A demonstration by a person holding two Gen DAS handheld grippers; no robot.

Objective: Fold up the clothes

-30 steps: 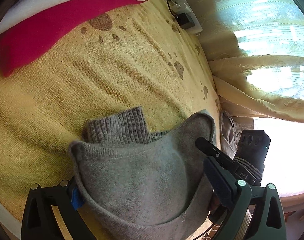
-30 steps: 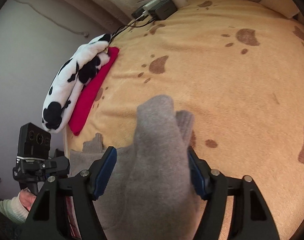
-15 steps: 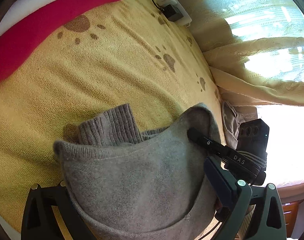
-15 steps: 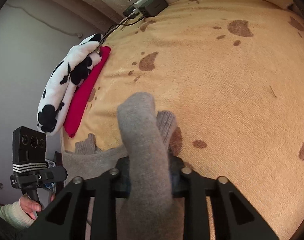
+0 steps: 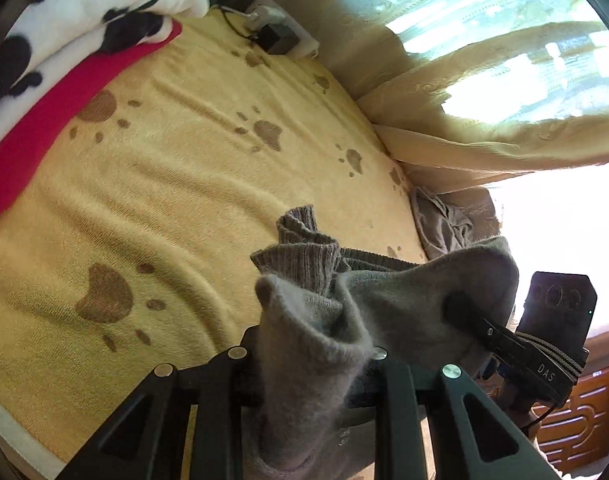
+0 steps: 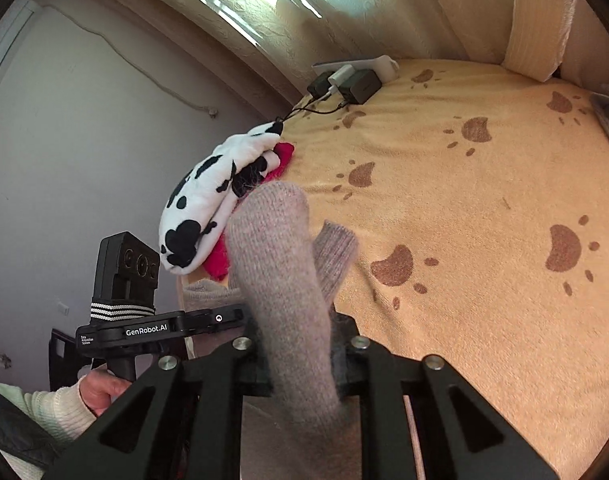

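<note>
In the left wrist view, a grey knitted wool sweater [image 5: 404, 300] is seen lifted in a bunch above the near part of a yellow fleece blanket printed with brown paw marks [image 5: 176, 184], which covers a bed. The left hand-held gripper [image 5: 310, 364] is clamped on a fold of the sweater, its two black fingers drawn together with the knit squeezed between them. A ribbed cuff of the sweater is seen hanging just beyond the gripped fold, over the blanket. To the right of the sweater, the right hand-held gripper [image 5: 460, 312] is seen from the side, its tip buried in the cloth. At the far left edge of the blanket a white plush throw with black patches [image 5: 76, 12] is laid over a red cushion [image 5: 44, 120]. Past it, at the blanket's far edge, a white power strip with black chargers [image 5: 272, 36] is set. A beige curtain [image 5: 484, 120] is hung along the blanket's right side.

In the right wrist view, the right hand-held gripper [image 6: 300, 364] is closed tightly on another thick fold of the sweater [image 6: 280, 272], which is raised above the blanket [image 6: 484, 200]. To the left of the sweater, the left hand-held gripper [image 6: 240, 316] is seen, held by a hand [image 6: 102, 390] in a cream sleeve.
</note>
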